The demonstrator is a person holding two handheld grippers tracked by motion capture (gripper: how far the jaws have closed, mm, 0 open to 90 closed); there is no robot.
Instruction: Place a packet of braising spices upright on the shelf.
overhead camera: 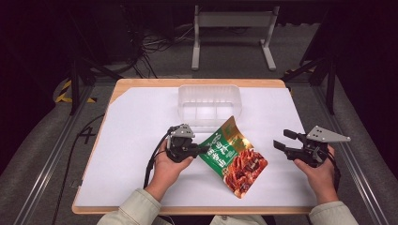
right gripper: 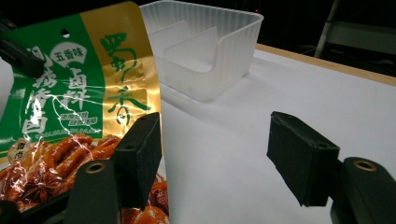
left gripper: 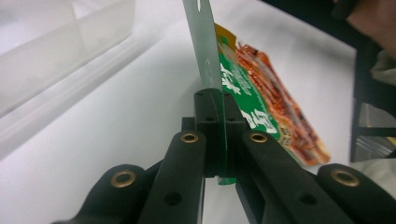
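Observation:
A green, gold and red snack packet (overhead camera: 233, 158) stands tilted off the white table near its front middle. My left gripper (overhead camera: 201, 149) is shut on the packet's green left edge, which stands pinched between the jaws in the left gripper view (left gripper: 215, 105). My right gripper (overhead camera: 283, 140) hangs open to the right of the packet with nothing between its fingers. In the right gripper view the packet (right gripper: 79, 98) rises at the left, behind the left finger (right gripper: 140, 156), and the gap (right gripper: 217, 156) between the pads holds only bare table.
A clear plastic container (overhead camera: 209, 104) with inner dividers sits just behind the packet at the table's middle back; it also appears as the container (right gripper: 205, 46) and at the upper left as the container (left gripper: 60, 46). The white sheet (overhead camera: 131, 140) covers a wooden tabletop.

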